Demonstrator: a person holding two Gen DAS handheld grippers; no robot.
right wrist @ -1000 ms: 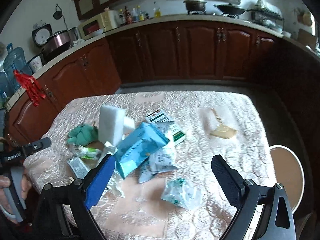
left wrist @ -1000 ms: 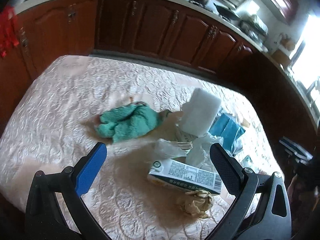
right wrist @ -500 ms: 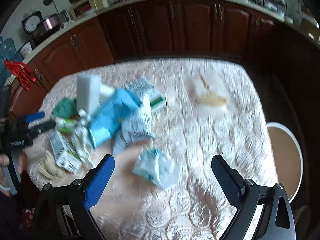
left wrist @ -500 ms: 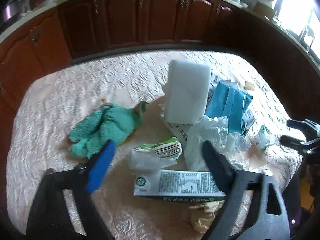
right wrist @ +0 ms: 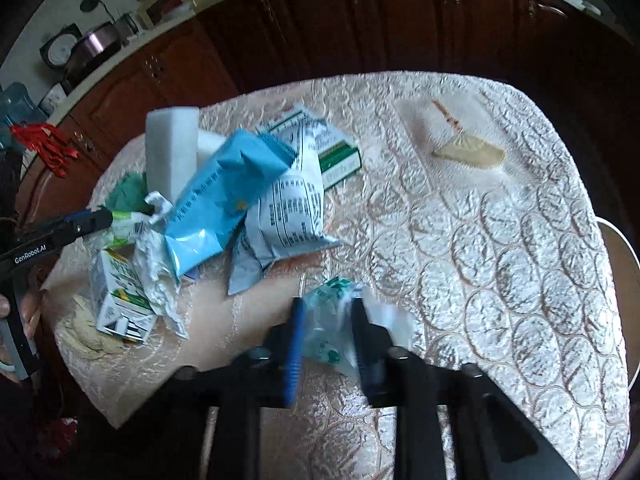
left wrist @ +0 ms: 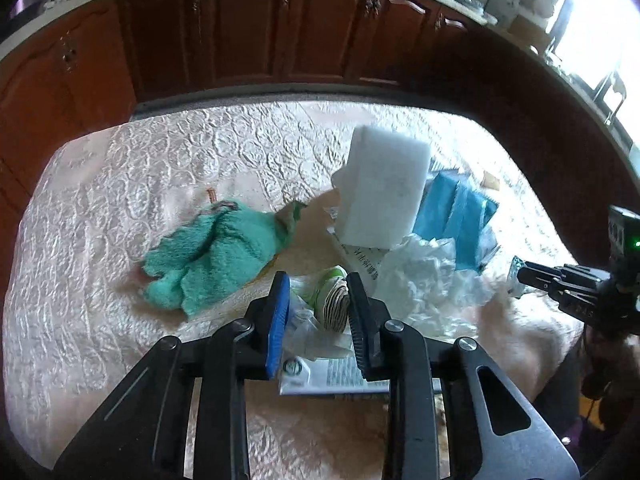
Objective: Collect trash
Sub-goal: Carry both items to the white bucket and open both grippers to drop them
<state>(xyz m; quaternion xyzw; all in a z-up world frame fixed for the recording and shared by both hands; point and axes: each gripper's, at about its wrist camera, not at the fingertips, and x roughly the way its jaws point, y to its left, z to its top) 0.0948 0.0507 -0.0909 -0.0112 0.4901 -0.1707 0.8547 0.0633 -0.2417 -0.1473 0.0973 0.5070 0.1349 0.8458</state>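
Trash lies piled on the cloth-covered table (left wrist: 120,200). My left gripper (left wrist: 318,296) is shut on a crumpled green-and-white wrapper (left wrist: 326,304), above a flattened milk carton (left wrist: 332,376). It shows in the right wrist view too (right wrist: 92,220). My right gripper (right wrist: 326,316) is shut on a crumpled clear-and-green plastic wrapper (right wrist: 332,320) near the table's front edge. Behind lie a white foam block (left wrist: 384,188), a blue bag (right wrist: 224,196), a white printed bag (right wrist: 296,212) and crumpled white plastic (left wrist: 428,284).
A teal cloth (left wrist: 212,256) lies left of the pile. A small hand brush (right wrist: 464,144) lies at the far right of the table. A crumpled beige paper (right wrist: 88,332) sits by the carton. Dark wooden cabinets (left wrist: 240,28) ring the room. A round stool (right wrist: 624,280) stands right.
Both grippers moved down to the table and closed from wide open. The left one shut on the green-and-white wrapper, the right one on the clear-and-green plastic wrapper.
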